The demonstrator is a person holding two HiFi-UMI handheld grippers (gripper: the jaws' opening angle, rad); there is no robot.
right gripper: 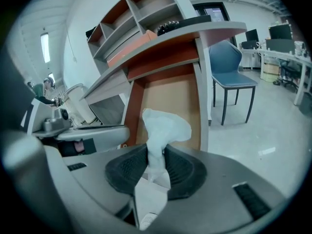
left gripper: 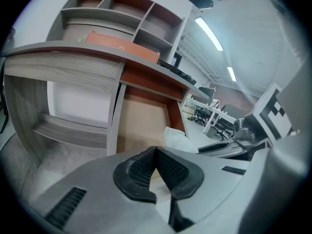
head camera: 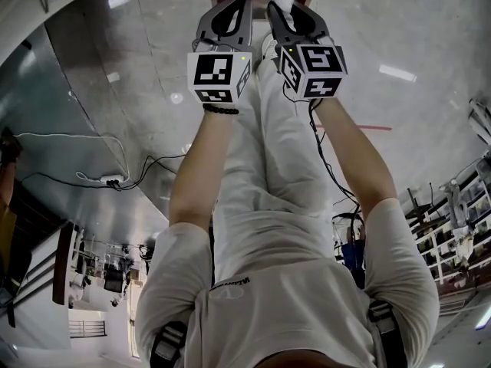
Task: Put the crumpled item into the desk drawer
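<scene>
**Operator:** Where do I stand?

**Spotter:** Your right gripper (right gripper: pixel 156 167) has its jaws clamped on the crumpled tissue (right gripper: pixel 165 126), but only on a thin twisted neck of it. The bulk sticks out past the tips. It hangs over the open drawer (right gripper: pixel 170 94), above the bare bottom and not yet resting inside. Your left gripper (left gripper: pixel 156 165) waits near the drawer's front, jaws closed on nothing.

**Operator:** So I just let go?

**Spotter:** Not carelessly. I'd judge there are three risks. First, the tissue is light. If you release it well above the drawer, it may drift past the drawer's side and land on the room floor (right gripper: pixel 263 111). Second, that pinched neck sits deep between the ridged pads (right gripper: pixel 131 169). It may cling to one of them when you open, then ride back out of the drawer when you pull away. Third, the counter (right gripper: pixel 195 33) overhangs the back of the drawer. If you reach too far in, you could knock your gripper against its edge.

**Operator:** And the left?

**Spotter:** It sits close beside your right one, toward the drawer's left side. Swing it inward and you could brush the tissue loose before it is inside the drawer.
</scene>
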